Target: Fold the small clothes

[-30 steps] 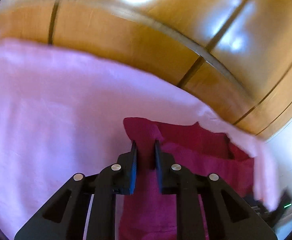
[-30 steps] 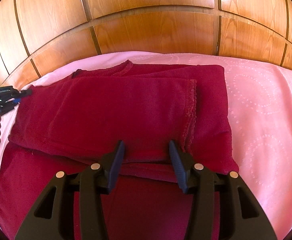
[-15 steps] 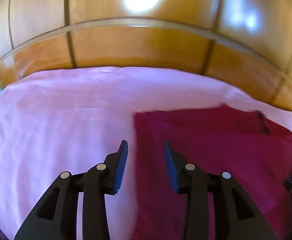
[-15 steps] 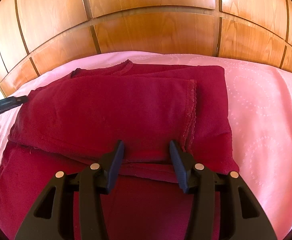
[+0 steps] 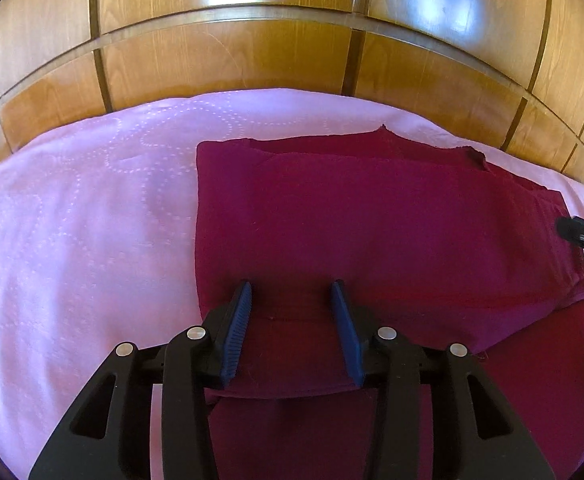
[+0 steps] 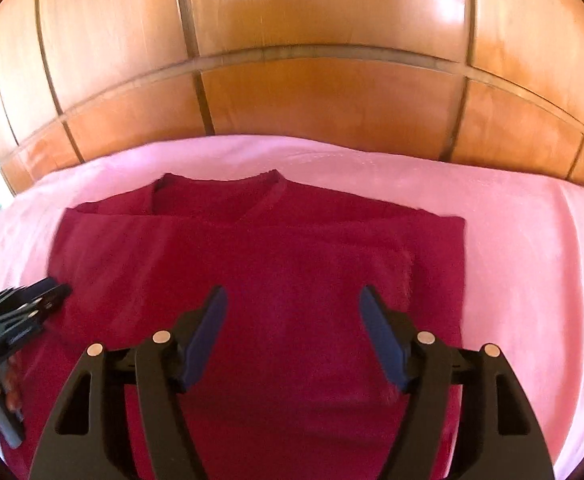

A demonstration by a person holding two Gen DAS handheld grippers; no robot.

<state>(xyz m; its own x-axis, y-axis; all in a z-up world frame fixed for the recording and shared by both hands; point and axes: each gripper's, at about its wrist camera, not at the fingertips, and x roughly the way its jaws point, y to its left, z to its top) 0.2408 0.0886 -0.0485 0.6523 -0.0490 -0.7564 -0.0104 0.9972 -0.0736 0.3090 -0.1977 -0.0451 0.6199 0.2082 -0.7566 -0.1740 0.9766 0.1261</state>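
Left wrist view: the left gripper (image 5: 290, 296) fingers gape, empty, over the near fold of the red garment (image 5: 372, 232) on the pink bed (image 5: 84, 220). Right gripper (image 6: 292, 304) is wide, empty. Soft, light, limp knit; pinch a near hem corner.

A second ago the left gripper (image 5: 290, 300) was pinched on a raised corner of the red shirt (image 5: 392, 232); now its jaws stand apart and empty over the shirt, which lies flat and folded on the pink bedspread (image 5: 84, 216). The right gripper (image 6: 292, 308) has spread its jaws wider and now looks at the shirt's neckline from a more central spot.
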